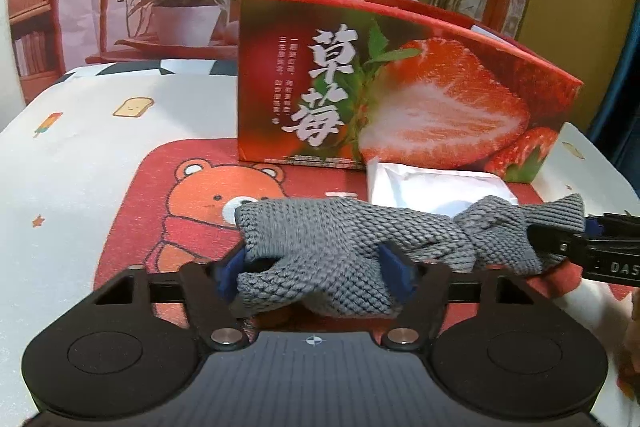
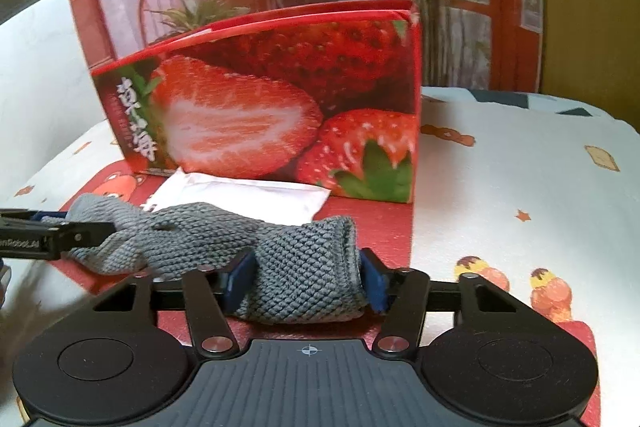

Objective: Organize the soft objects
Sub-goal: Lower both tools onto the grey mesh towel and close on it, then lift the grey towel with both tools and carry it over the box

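While clamped at both ends, crumpled grey knit cloth.

glove: grey knit cloth, coarse | box: glossy printed card | mat: matt fabric

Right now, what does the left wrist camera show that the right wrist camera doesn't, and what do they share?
Only the left wrist view shows the bear's face on the red mat and a toast print on the tablecloth. Only the right wrist view shows the dessert prints on the cloth. Both show the grey knitted cloth held by the left gripper and right gripper, the strawberry box and a white packet.
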### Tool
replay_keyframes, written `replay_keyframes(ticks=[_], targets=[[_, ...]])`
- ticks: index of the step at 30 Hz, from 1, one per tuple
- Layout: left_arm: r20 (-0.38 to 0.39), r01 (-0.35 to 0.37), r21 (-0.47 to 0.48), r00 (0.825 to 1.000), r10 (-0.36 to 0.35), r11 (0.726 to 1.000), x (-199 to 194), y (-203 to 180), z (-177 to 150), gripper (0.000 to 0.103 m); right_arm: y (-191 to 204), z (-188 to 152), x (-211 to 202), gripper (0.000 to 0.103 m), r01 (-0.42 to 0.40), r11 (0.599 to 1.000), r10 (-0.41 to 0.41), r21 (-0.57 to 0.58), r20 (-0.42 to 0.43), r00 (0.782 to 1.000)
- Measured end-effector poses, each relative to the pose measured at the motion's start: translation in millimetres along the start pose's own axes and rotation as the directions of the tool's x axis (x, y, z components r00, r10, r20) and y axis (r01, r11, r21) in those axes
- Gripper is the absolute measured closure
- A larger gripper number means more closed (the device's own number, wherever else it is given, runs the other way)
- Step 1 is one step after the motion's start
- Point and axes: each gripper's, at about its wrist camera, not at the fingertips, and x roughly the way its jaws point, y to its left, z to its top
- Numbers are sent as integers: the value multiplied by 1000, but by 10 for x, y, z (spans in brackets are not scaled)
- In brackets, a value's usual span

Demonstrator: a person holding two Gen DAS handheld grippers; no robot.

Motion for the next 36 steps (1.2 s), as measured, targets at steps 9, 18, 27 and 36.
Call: replay_keyframes(ticks=[9, 18, 27, 36], targets=[[-13, 27, 14, 1000, -27, 1000, -69, -123, -1, 70, -46, 1, -53, 62, -26, 999, 25, 25, 16, 1000], [-7, 22, -49, 1000, -23, 999, -221, -41, 72, 72, -118, 51, -196, 76, -86, 993, 82, 86, 45, 996], [107, 25, -75, 994, -17, 997, -576, -37, 341, 72, -15, 410, -553, 76, -135, 990, 126, 46, 156, 980], [252, 39, -62, 968, -23, 997, -847, -72, 980, 73, 51, 994, -744, 78, -146, 989, 135, 28, 241, 961]])
